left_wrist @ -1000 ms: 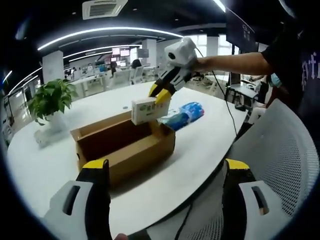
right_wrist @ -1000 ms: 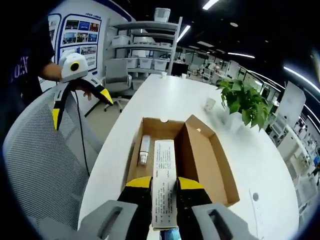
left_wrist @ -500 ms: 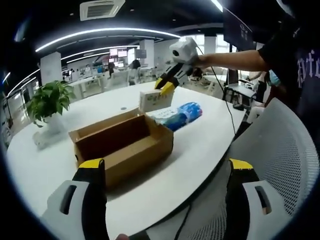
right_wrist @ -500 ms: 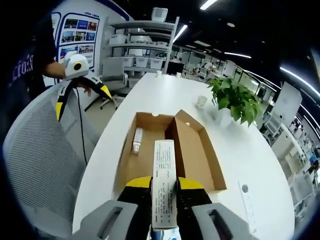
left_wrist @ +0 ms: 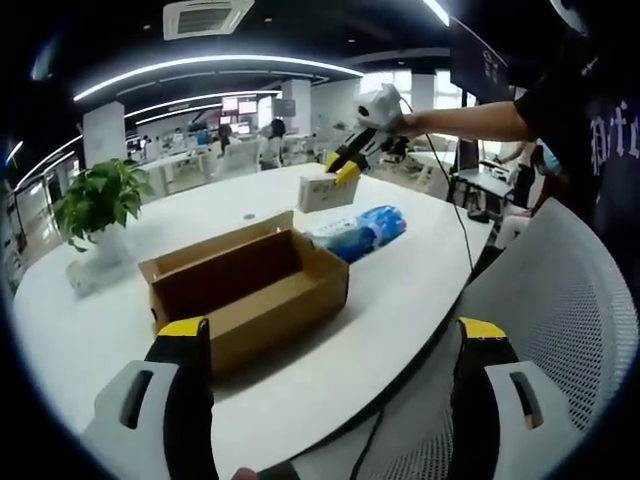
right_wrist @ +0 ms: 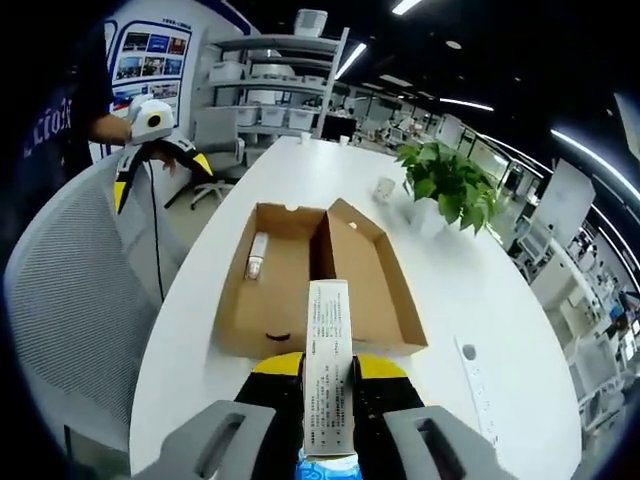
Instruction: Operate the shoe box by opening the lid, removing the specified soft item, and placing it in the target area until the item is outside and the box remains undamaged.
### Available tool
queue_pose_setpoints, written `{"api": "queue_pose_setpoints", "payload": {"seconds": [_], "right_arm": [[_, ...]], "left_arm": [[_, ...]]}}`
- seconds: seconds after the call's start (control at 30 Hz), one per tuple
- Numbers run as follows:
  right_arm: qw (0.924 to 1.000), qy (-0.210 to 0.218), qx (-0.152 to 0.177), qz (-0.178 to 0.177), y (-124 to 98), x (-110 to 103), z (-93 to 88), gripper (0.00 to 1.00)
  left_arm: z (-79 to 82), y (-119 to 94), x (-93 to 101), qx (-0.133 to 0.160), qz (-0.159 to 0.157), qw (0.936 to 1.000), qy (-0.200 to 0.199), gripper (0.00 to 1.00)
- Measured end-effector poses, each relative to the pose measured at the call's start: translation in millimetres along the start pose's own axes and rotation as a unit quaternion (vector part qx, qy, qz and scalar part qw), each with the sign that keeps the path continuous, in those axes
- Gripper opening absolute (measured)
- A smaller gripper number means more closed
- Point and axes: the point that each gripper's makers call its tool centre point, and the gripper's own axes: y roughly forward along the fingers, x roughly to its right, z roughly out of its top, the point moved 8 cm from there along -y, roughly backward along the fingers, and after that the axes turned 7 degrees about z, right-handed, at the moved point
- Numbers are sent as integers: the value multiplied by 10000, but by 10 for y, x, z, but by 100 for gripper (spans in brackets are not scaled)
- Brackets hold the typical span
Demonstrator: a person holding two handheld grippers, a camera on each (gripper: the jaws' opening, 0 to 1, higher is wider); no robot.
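Two grippers in play. Your right gripper (right_wrist: 328,375) has its jaws pinching a small white carton (right_wrist: 327,340), held by its narrow sides above the tabletop (right_wrist: 470,300), on your side of the shoe box (right_wrist: 300,280). Left gripper view shows the same carton (left_wrist: 323,192) in the air past the box's far end, above the blue soft pack (left_wrist: 360,230) lying on the tabletop (left_wrist: 400,290).

Handling: carton looks light and thin-walled, probably tissues or similar inside, so it should crush if you squeeze hard. Keep the pinch mid-length on the narrow sides, as now. Printed card looks fairly smooth, may slip if it tilts. The blue pack looks squashy and film-wrapped, probably slippery.

Your left gripper (left_wrist: 330,400) has its jaws spread wide, nothing between them, low at the near tabletop edge, well apart from the shoe box (left_wrist: 245,290).

The box is open, lid folded out beside the tray. One small white bottle-like thing (right_wrist: 257,257) lies in the left compartment; too small to say what it is.

Hard to tell:
- carton print unreadable
- a bit of blue at the bottom edge of the right gripper view under the carton, cut off
- no marked target area visible
- box's inner floor hidden by its near wall in the left gripper view

Far back: potted plant (right_wrist: 447,185), a small cup (right_wrist: 384,187), office shelves.
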Motion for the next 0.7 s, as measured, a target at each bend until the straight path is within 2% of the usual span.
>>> {"api": "queue_pose_setpoints", "payload": {"seconds": [0.7], "right_arm": [[9984,207,-459,-269,-279,301,-703,13]], "left_arm": [[-20,13,-2,-127,12,9999,9,97]]}}
